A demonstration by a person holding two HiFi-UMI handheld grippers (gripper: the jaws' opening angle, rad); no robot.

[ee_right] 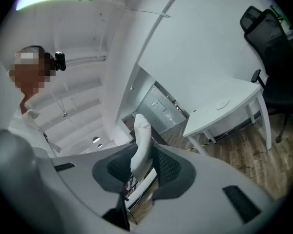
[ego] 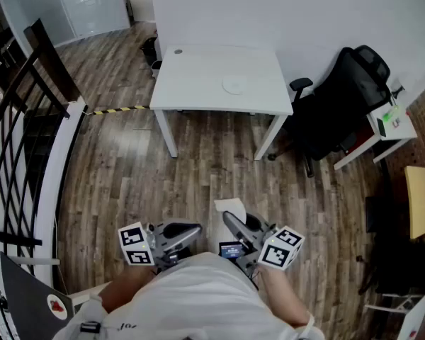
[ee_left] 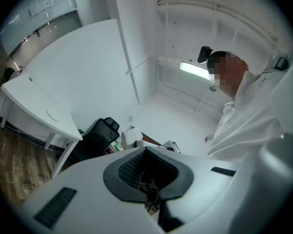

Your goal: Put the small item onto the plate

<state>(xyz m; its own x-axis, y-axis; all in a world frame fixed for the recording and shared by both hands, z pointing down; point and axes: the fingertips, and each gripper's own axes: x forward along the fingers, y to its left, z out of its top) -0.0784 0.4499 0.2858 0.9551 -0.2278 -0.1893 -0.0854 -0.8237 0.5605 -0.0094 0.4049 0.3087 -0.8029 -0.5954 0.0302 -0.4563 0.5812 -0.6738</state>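
The right tongs [ego: 229, 219] are clamped on a small white item [ego: 230, 205] that sticks up between their pads. The left tongs [ego: 193, 230], just beside them at nine o'clock, are closed with nothing between them, and both are held above a brown wood-plank floor [ego: 198, 168]. At twelve o'clock, well apart from the item, a white table [ego: 198, 83] stands against a white wall and carries the white plate [ego: 234, 86], with a black office chair [ego: 347, 98] at two o'clock, a dark railing [ego: 53, 62] at ten o'clock and a yellow-and-black strip [ego: 117, 109] on the floor at eleven.
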